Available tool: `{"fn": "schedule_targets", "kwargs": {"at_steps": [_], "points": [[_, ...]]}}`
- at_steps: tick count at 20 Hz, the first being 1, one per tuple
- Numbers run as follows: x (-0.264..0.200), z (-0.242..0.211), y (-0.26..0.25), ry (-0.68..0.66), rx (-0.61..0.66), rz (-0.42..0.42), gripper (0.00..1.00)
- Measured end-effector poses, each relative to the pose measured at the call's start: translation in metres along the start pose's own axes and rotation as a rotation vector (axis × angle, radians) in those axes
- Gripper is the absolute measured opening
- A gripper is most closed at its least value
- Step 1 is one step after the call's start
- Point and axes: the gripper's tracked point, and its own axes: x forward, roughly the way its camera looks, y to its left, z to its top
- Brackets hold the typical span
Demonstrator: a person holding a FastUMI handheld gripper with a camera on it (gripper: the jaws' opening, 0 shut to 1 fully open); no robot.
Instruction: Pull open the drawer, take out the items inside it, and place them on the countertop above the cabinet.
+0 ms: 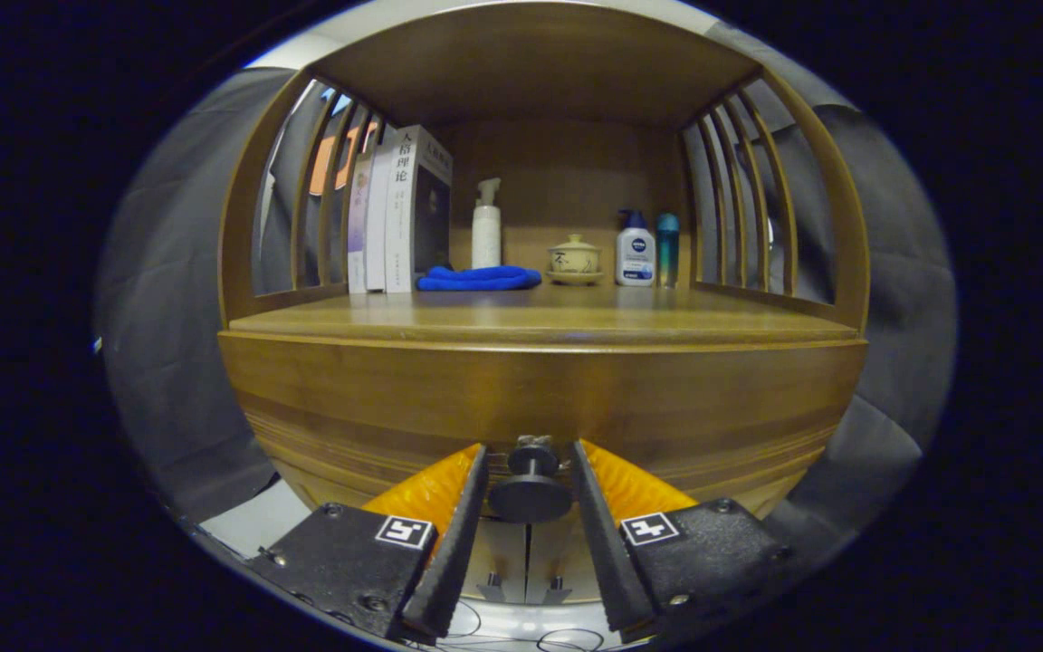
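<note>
The wooden cabinet's drawer front (540, 398) stands closed right ahead of me. Its dark round knob (531, 493) sits between my two fingers. My gripper (529, 445) is open around the knob, one finger on each side, with only thin gaps left to the knob's disc. The fingertips nearly reach the drawer front. Above the drawer lies the wooden countertop (540, 321), bare across its front part. What is inside the drawer is hidden.
At the back of the countertop stand books (399, 213), a folded blue cloth (478, 278), a white pump bottle (486, 226), a lidded ceramic cup (574, 258), a lotion bottle (636, 252) and a teal bottle (667, 240). Slatted wooden sides and a roof enclose the shelf.
</note>
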Motion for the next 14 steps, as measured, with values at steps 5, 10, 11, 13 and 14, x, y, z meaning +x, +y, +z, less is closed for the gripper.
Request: {"fn": "schedule_targets", "kwargs": {"at_steps": [5,10,11,13,14], "points": [[0.000,0.001,-0.002,-0.008,0.035,-0.023,0.46],[-0.008,-0.002,-0.003,0.028,0.039,0.003,0.38],[-0.013,-0.002,-0.003,0.026,0.034,0.005,0.38],[-0.026,-0.006,-0.003,0.024,0.026,0.014,0.37],[-0.032,-0.008,-0.003,0.025,0.025,0.020,0.37]]}}
